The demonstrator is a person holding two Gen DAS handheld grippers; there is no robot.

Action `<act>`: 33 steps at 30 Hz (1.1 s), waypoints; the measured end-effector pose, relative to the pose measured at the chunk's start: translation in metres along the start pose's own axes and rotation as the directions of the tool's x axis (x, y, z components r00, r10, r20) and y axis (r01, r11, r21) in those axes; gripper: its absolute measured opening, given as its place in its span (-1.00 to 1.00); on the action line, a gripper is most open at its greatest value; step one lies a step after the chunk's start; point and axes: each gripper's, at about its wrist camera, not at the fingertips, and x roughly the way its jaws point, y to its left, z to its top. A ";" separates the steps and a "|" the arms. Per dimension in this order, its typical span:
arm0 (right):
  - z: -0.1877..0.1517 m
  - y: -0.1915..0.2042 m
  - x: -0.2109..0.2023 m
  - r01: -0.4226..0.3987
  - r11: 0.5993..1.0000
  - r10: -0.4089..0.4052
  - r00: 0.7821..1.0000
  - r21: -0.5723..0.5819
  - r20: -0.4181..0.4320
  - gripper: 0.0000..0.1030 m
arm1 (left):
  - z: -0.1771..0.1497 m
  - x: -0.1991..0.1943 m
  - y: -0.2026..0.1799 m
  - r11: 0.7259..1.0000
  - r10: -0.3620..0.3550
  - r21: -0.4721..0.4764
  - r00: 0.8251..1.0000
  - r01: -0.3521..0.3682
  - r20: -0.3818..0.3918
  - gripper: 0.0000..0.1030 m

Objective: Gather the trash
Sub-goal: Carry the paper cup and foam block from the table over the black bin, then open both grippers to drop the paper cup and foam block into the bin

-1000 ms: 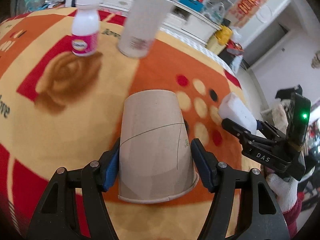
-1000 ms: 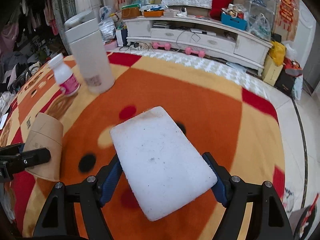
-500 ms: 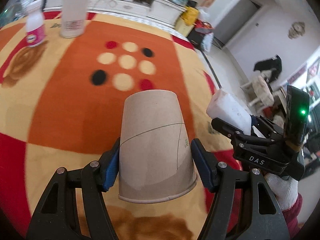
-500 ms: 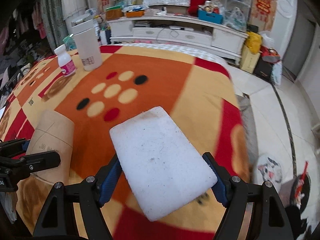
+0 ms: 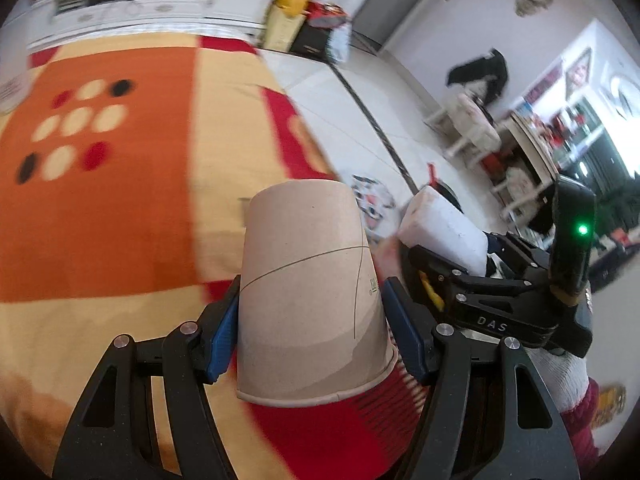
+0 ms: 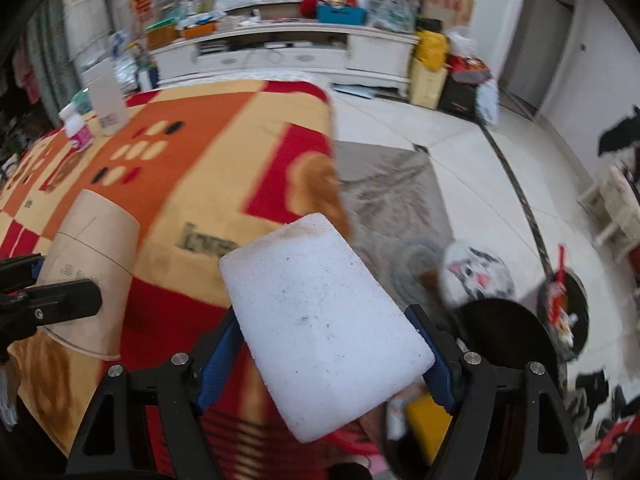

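My left gripper [image 5: 314, 330] is shut on a brown paper cup [image 5: 308, 292], held upside down above the table's right edge. The cup also shows at the left of the right wrist view [image 6: 92, 276]. My right gripper [image 6: 324, 356] is shut on a white foam block [image 6: 324, 320], held past the table edge over the floor. The foam block [image 5: 440, 228] and the right gripper [image 5: 448, 264] show at the right of the left wrist view. Below the foam, part of a red bin [image 6: 352, 446] with yellow and white trash [image 6: 424, 412] in it shows.
The table has an orange, red and yellow cloth [image 5: 120, 200]. A pink-labelled bottle [image 6: 78, 130] and a white carton [image 6: 108, 104] stand at its far left. A black round stool [image 6: 508, 336] and a cat-print mat [image 6: 476, 276] lie on the tiled floor right.
Both grippers swung right, off the middle of the table toward its right edge and the floor, still holding the cup and the foam block. The red bin came into view.
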 end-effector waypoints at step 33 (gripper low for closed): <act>-0.073 -0.174 0.014 0.136 0.937 -0.101 0.987 0.321 -0.123 0.81 | 0.015 0.134 -0.126 0.958 -0.271 0.051 0.949 0.282 -0.162 0.55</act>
